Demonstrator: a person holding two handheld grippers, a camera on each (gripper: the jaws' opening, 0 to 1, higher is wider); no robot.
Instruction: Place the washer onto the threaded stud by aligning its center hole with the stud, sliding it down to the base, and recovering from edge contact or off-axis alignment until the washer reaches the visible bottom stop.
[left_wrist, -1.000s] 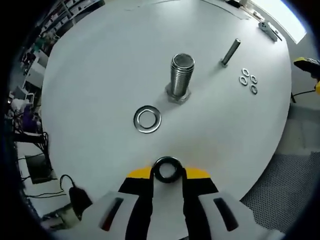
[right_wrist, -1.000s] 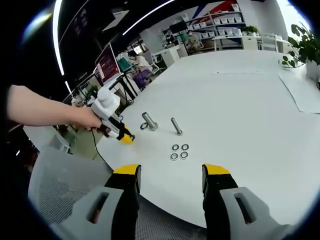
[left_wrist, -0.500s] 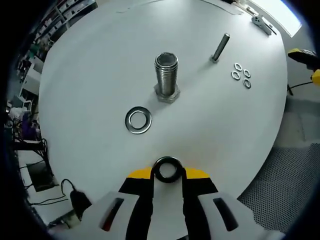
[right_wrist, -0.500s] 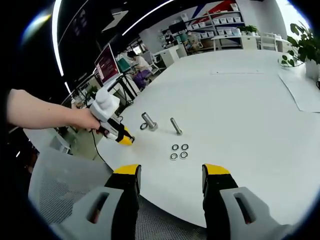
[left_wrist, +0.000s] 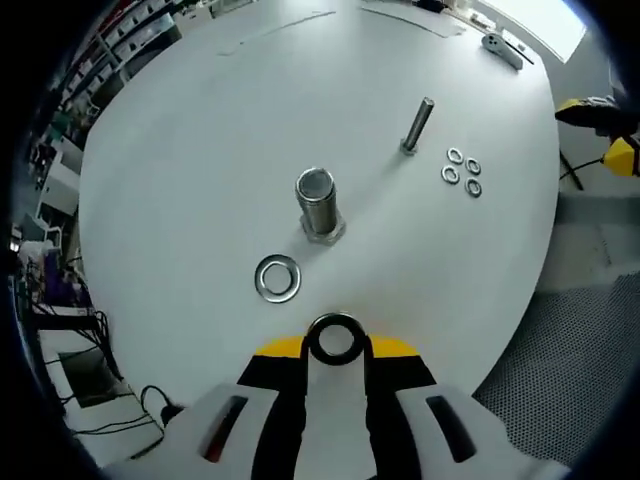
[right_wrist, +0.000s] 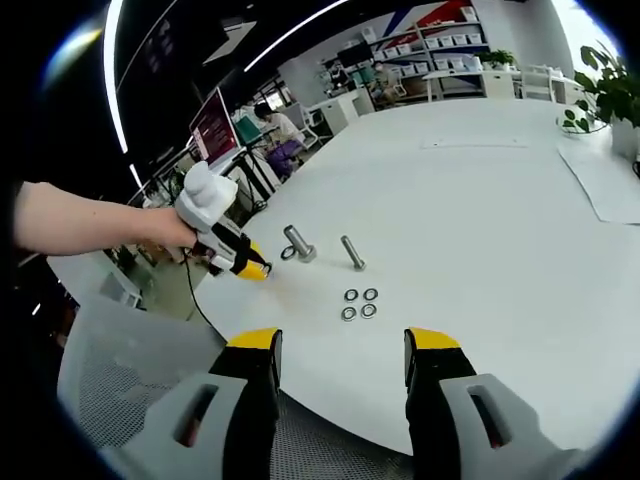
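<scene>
Left gripper view: the left gripper (left_wrist: 335, 345) is clenched on a dark ring-shaped washer (left_wrist: 335, 338) at its tips; a tilted approach could catch it on the stud's rim. Beyond, a loose silver washer (left_wrist: 278, 277) lies flat just beside the upright threaded stud (left_wrist: 317, 203). The right gripper (right_wrist: 342, 345) hangs released, empty.

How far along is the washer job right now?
Nothing is seated yet: the big stud stands bare. In hand: the left hand-held gripper is shut on a dark washer. Left: align it over the stud and slide it down to the base. A second large washer lies beside the stud.
</scene>
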